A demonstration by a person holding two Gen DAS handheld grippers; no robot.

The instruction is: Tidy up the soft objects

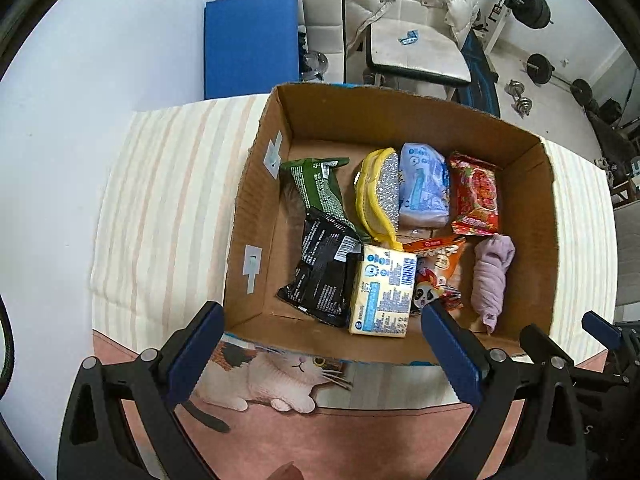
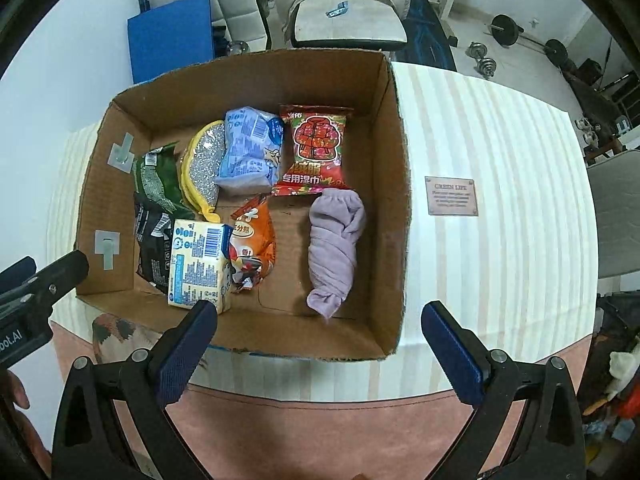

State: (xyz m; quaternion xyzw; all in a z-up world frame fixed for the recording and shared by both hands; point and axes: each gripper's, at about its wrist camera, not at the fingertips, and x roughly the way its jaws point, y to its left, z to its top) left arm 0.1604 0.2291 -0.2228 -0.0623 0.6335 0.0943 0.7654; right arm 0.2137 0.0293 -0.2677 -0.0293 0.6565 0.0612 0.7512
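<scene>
Both grippers hover side by side at the near edge of the cardboard box (image 1: 320, 120) on the striped bench (image 2: 500, 160) — left gripper (image 1: 320, 320) and right gripper (image 2: 316, 320), each with jaws wide and holding nothing. Inside the box lie eight soft things: six packets — among them one red packet (image 2: 316, 148) — one sponge (image 1: 380, 192) and one rolled lilac cloth (image 2: 334, 248).

White walls—padded chair (image 1: 416, 54), barbell weights (image 1: 534, 6) behind.
</scene>
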